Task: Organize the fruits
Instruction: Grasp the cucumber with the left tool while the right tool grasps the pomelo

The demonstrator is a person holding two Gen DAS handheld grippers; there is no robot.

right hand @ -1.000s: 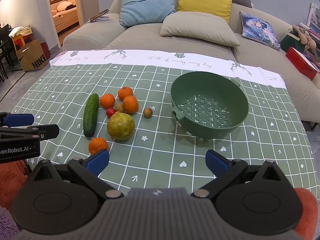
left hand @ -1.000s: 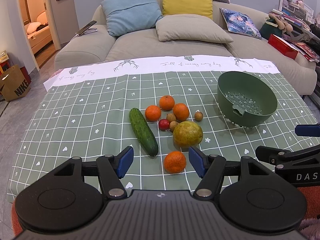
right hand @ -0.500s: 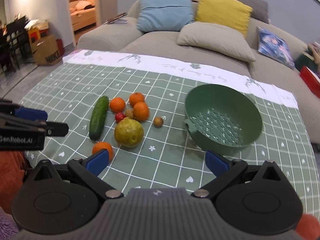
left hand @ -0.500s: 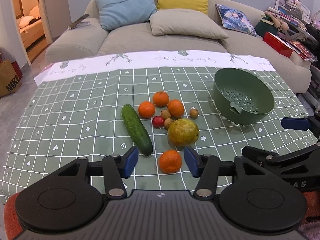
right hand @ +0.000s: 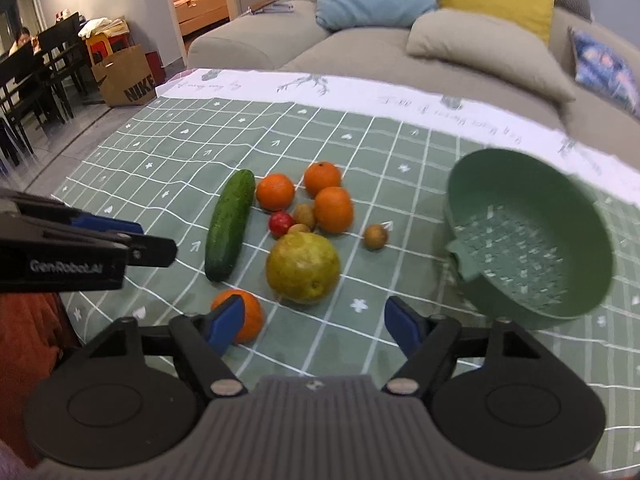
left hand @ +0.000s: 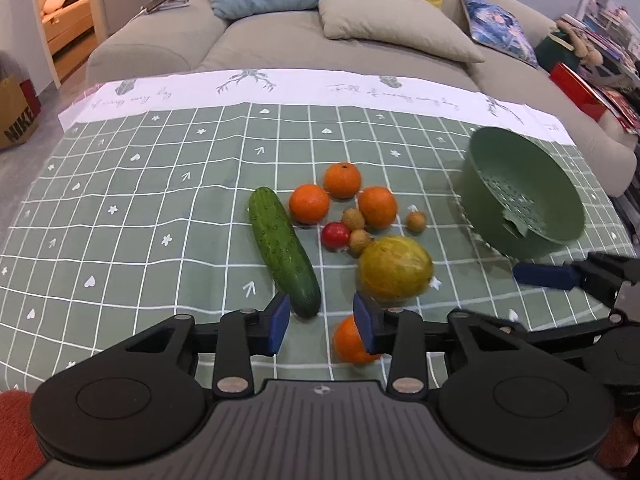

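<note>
1. While my left tongs [left hand: 322, 326] hang low over the table [left hand: 160, 200], their jaws are closing with nothing pressed between the pads; a lone orange [left hand: 350, 342] lies on the cloth just behind the right pad.
2. My right tongs [right hand: 316, 324] are closing too, still wide apart and holding nothing, with that orange [right hand: 244, 312] partly behind the left pad.
3. Beyond it lies the cucumber [left hand: 284, 250], then three oranges [left hand: 342, 180], a small red fruit [left hand: 335, 236], three small brown fruits [left hand: 415, 221] and a large yellow-green fruit [left hand: 394, 268], bunched together.
4. At the right, well apart from the fruit, sits the green colander [right hand: 528, 232], tilted.
</note>
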